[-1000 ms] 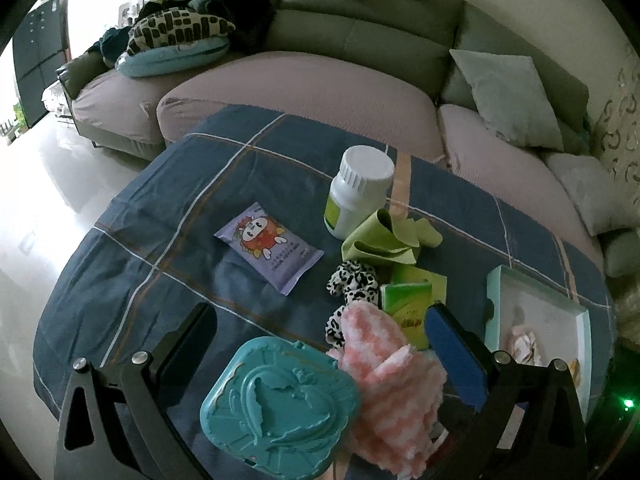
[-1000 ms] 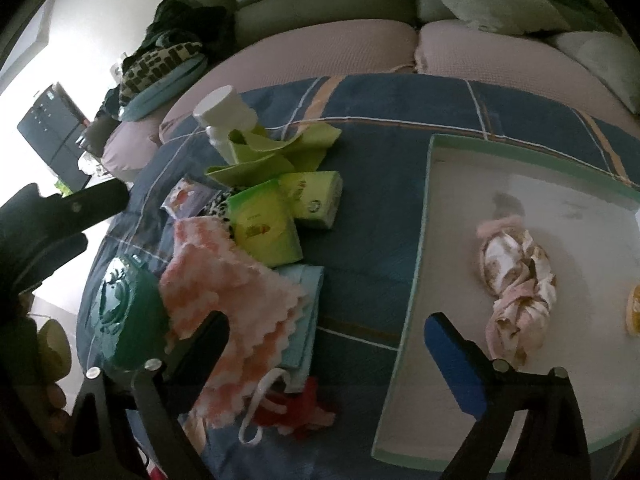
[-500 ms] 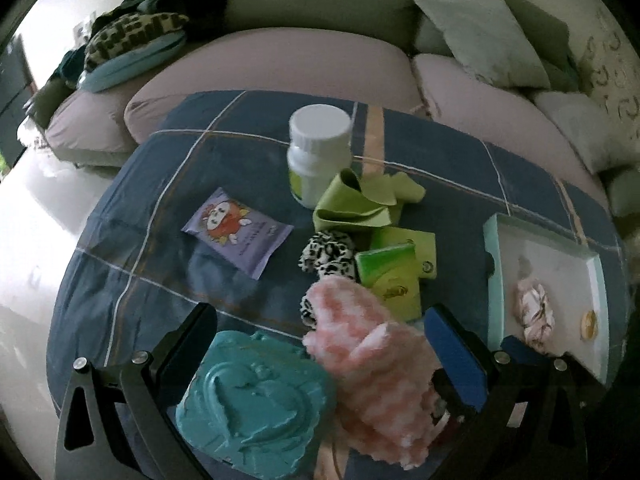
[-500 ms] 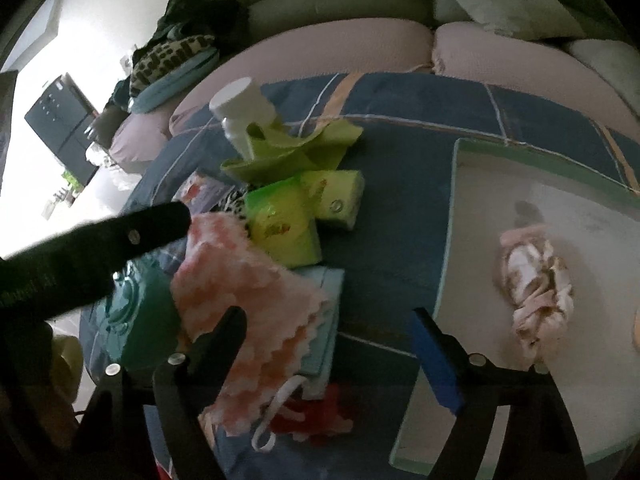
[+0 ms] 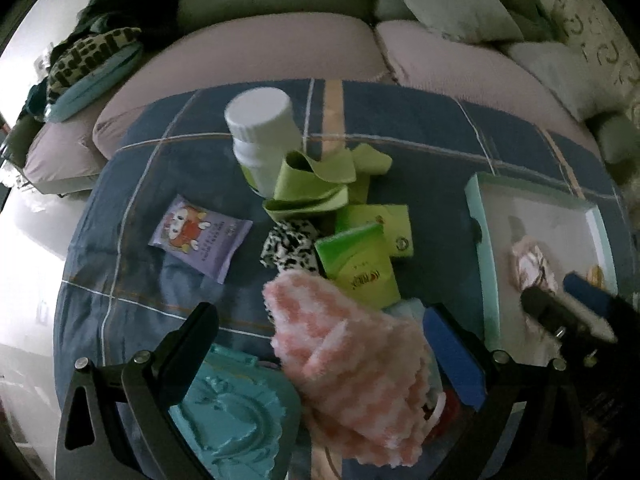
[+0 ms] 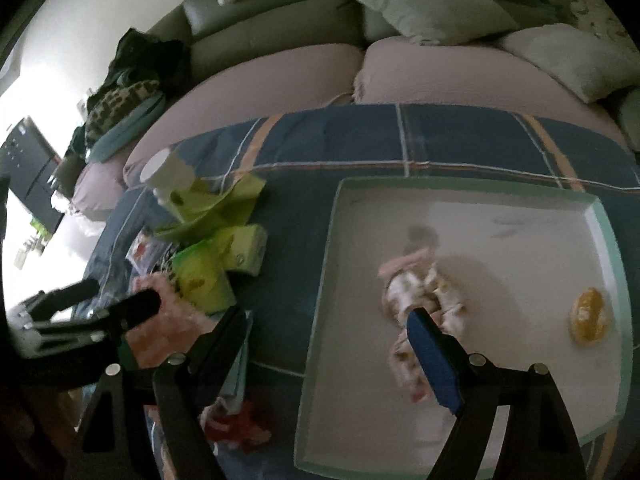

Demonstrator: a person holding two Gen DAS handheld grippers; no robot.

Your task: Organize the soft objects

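Both your grippers hang wide over the blue plaid cloth, nothing gripped.

Your left gripper (image 5: 320, 344) straddles the fluffy pink-and-white checked cloth (image 5: 352, 364), pads clear of it, the teal embossed plastic case (image 5: 236, 412) by its left finger. Your right gripper (image 6: 328, 340) sits over the near-left rim of the shallow mint-edged white tray (image 6: 324, 280), jaws a touch narrower than before and empty; the floral pink scrunchie (image 6: 416, 292) lies inside.

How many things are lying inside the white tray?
2. A pink patterned scrunchie lies near the middle of the tray, and a small yellow thing sits near its right edge. The right gripper's finger could hide more.
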